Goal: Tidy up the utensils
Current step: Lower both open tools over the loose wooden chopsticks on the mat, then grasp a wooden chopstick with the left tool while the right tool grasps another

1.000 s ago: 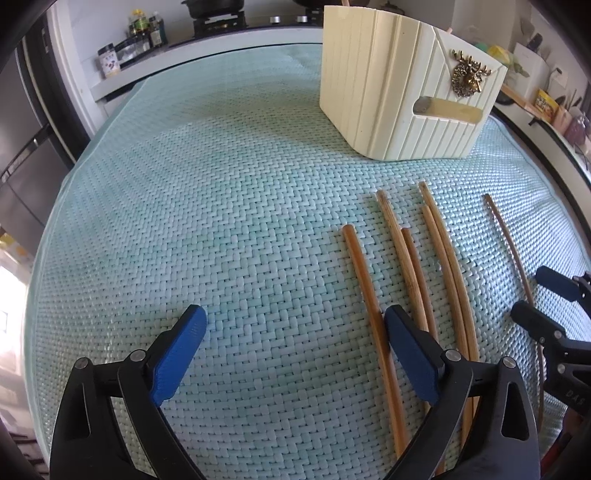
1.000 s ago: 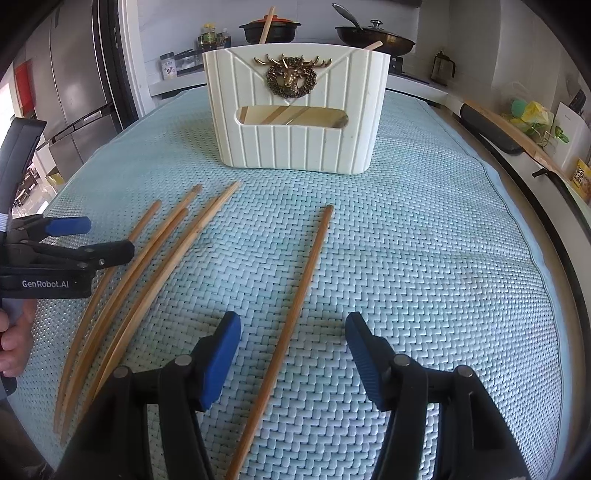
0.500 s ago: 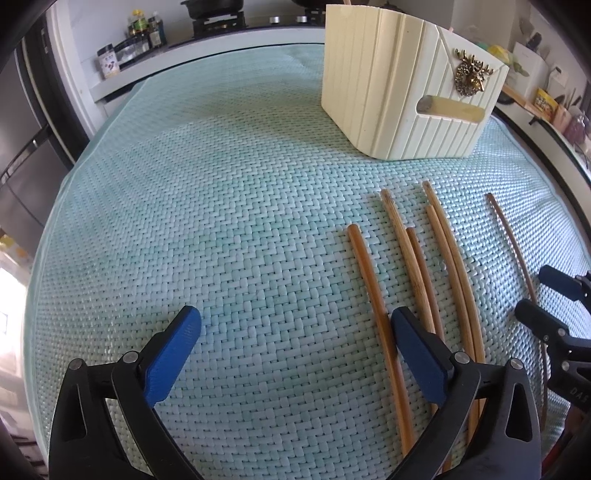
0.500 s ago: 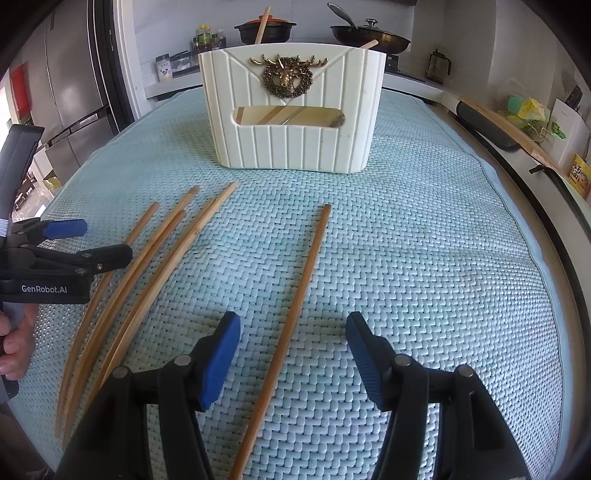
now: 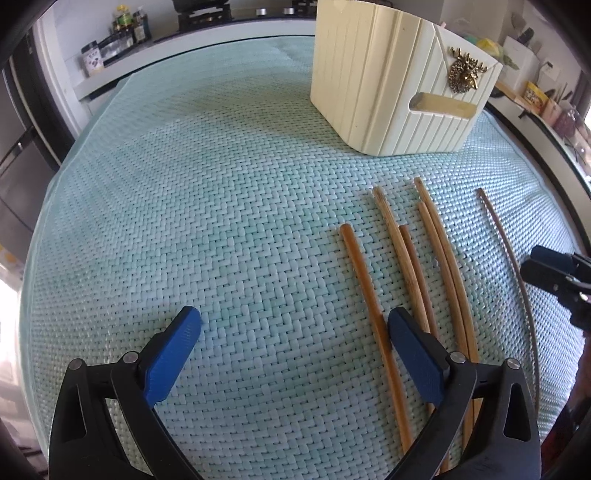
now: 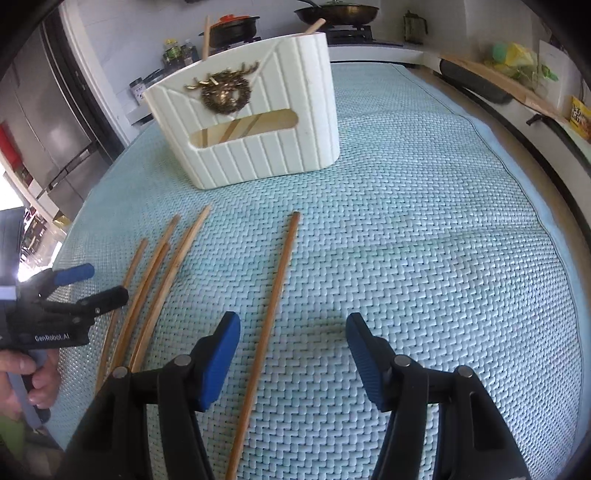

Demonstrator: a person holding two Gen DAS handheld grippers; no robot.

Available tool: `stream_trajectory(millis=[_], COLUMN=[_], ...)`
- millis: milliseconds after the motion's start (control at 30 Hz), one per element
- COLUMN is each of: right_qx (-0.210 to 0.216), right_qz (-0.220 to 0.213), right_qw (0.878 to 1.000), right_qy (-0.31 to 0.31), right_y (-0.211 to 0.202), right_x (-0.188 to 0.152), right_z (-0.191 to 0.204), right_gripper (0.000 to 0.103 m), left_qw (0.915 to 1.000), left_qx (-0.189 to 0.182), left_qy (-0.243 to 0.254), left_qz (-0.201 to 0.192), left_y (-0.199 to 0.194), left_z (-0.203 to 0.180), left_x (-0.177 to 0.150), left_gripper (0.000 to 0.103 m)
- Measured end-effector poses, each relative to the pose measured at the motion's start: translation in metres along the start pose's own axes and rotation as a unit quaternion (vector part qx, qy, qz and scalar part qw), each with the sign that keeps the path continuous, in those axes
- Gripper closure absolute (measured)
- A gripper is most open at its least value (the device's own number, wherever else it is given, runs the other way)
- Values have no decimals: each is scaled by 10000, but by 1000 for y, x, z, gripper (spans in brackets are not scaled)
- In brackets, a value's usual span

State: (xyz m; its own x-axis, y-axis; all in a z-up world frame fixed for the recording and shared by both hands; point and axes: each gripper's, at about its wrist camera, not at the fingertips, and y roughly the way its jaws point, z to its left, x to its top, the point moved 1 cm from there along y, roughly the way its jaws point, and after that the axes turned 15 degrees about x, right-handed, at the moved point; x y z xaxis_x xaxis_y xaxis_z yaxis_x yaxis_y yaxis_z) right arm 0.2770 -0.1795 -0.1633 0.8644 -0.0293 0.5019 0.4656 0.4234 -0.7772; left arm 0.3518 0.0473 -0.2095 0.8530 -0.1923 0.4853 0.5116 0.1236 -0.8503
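Several wooden chopsticks (image 5: pixel 406 266) lie side by side on a pale green woven mat (image 5: pixel 221 221); they also show in the right wrist view (image 6: pixel 155 291). One lone chopstick (image 6: pixel 275 291) lies apart, between my right gripper's fingers. A cream ribbed utensil holder (image 6: pixel 258 140) with a gold deer emblem stands behind them, with chopsticks inside; it also shows in the left wrist view (image 5: pixel 399 85). My left gripper (image 5: pixel 295 325) is open and empty, its right finger over the leftmost chopstick. My right gripper (image 6: pixel 293 332) is open and empty.
A kitchen counter with a pot (image 6: pixel 236 26), a pan (image 6: pixel 336 13) and jars (image 5: pixel 92 61) runs behind the mat. A fridge (image 6: pixel 48 122) stands at left. Packets and a board (image 6: pixel 498 81) line the right counter.
The right wrist view has tilted and swung, so the holder now sits left of centre. The left gripper has shifted slightly. Both grippers stay open; the chopsticks have not moved.
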Motion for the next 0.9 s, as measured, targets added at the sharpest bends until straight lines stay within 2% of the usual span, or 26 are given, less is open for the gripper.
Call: stream_trajectory(millis=[167, 267, 367, 433, 467, 533, 667, 733, 900], right_qx=[13, -82, -318, -383, -432, -500, -360, -97, 522], right_qz=[165, 302, 376, 404, 412, 415, 371, 288, -250], right_qw=[9998, 9989, 9977, 9974, 9972, 9967, 9970, 9979, 9968], right_qy=[-135, -354, -458, -455, -442, -477, -576, -576, -542], right_y=[11, 26, 38, 45, 48, 53, 56, 52, 11], right_x=[16, 31, 44, 52, 55, 62, 67, 67, 74], right_z=[1, 11, 18, 20, 21, 23, 20, 16, 6], right_gripper=[43, 53, 60, 68, 74, 93, 97, 97, 97], left_qw=[9997, 9994, 9993, 9993, 9993, 9993, 9996, 9998, 9993], left_qx=[-40, -66, -71, -65, -79, -62, -91, -77, -165], left_qy=[220, 326, 352, 346, 339, 348, 255, 175, -230], left_qz=[-62, -35, 36, 83, 116, 133, 88, 54, -243], left_y=[-1, 0, 2, 3, 4, 5, 6, 5, -22], left_z=[-15, -21, -24, -26, -27, -29, -32, -31, -9], left_x=[11, 18, 28, 33, 36, 39, 42, 42, 40], left_gripper=[17, 28, 44, 66, 71, 94, 98, 98, 98])
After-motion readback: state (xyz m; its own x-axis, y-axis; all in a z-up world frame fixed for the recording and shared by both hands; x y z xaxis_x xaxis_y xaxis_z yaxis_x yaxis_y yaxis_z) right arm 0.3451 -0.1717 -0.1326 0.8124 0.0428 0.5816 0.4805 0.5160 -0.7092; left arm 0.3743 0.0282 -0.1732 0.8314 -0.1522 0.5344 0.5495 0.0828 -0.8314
